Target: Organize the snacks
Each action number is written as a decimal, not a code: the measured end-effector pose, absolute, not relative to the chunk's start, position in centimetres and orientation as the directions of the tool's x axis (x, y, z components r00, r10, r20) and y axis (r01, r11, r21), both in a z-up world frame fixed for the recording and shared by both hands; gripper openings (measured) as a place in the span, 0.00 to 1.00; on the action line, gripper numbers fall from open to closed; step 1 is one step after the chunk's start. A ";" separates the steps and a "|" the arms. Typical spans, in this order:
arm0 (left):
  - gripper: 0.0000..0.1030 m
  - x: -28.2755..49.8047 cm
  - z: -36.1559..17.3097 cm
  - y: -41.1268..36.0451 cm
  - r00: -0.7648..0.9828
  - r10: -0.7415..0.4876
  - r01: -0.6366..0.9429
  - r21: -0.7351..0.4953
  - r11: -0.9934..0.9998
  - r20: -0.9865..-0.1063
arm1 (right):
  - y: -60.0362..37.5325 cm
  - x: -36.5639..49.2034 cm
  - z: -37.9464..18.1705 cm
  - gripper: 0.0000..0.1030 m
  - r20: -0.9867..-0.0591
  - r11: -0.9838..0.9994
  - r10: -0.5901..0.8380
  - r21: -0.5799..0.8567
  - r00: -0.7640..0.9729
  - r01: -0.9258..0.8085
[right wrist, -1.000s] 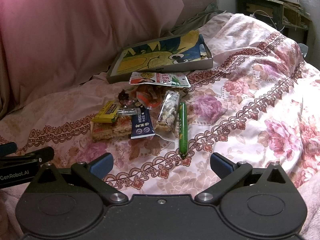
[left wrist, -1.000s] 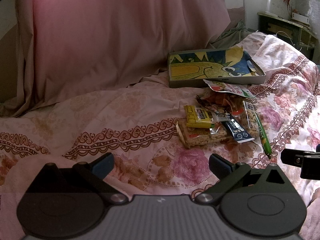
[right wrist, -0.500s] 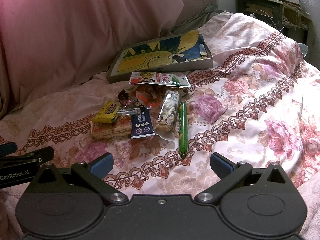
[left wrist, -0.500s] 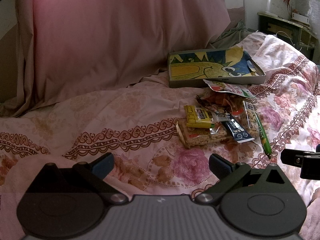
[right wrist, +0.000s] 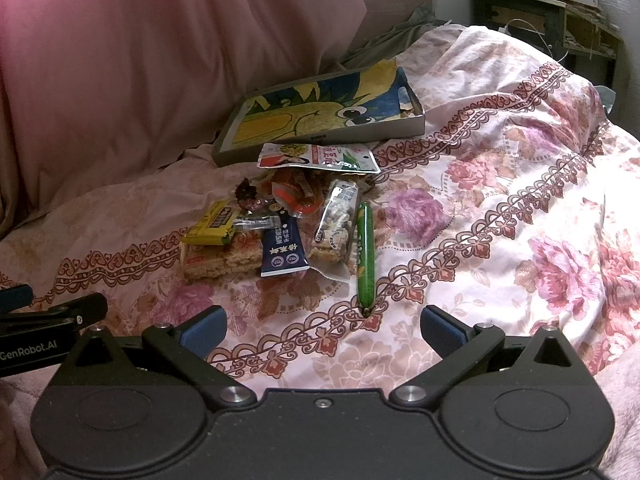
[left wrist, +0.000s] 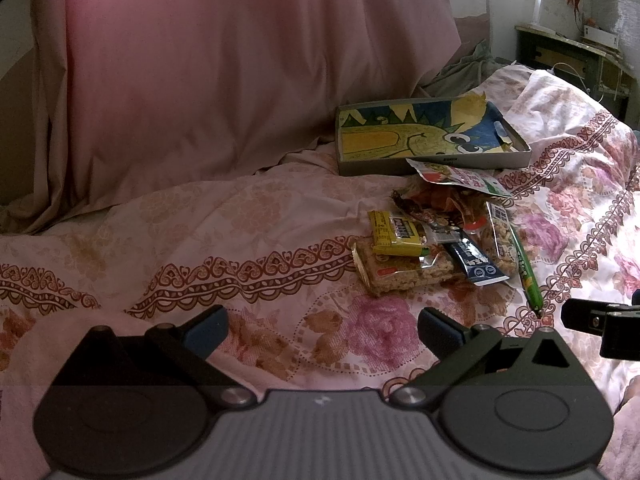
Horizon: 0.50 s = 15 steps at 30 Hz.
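A heap of snack packets lies on the floral bedspread: a yellow bar, a rice cracker pack, a dark blue sachet, a clear nut pack, a green sausage stick and a white-red pouch. Behind them stands a shallow cardboard box with a dinosaur picture. My left gripper and right gripper are both open and empty, near the bed's front, short of the heap.
A pink sheet hangs at the back left. A wooden desk stands at the far right. The bedspread lies rumpled to the right of the snacks. The right gripper's tip shows in the left wrist view.
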<state>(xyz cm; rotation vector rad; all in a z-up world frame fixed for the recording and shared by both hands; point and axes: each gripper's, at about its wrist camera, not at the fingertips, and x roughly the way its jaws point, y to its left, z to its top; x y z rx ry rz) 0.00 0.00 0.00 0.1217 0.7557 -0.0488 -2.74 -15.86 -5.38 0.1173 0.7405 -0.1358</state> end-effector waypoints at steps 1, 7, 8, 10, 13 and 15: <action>1.00 0.0 0.0 0.0 0.726 0.000 0.088 0.092 0.992 -0.688 | -15.8 -2.7 -5.4 1.00 -0.680 0.985 -0.081 0.059 0.729 0.164; 1.00 -0.1 0.0 -0.2 0.721 -0.001 0.087 0.090 0.992 -0.693 | -16.2 -2.4 -5.6 1.00 -0.701 0.985 -0.060 0.073 0.711 0.155; 1.00 0.0 0.1 -0.1 0.718 -0.003 0.088 0.086 0.992 -0.696 | -16.3 -2.4 -5.7 1.00 -0.704 0.984 -0.056 0.079 0.708 0.157; 1.00 0.4 0.1 0.1 0.707 -0.015 0.091 0.070 0.993 -0.707 | -16.6 -2.3 -5.6 1.00 -0.703 0.981 -0.047 0.101 0.710 0.164; 1.00 1.3 0.3 0.2 0.682 -0.040 0.098 0.037 0.994 -0.730 | -16.9 -2.0 -5.3 1.00 -0.707 0.976 -0.024 0.136 0.707 0.170; 1.00 2.2 0.7 0.7 0.677 -0.064 0.107 0.012 0.994 -0.734 | -17.1 -1.8 -5.1 1.00 -0.705 0.973 -0.022 0.149 0.709 0.178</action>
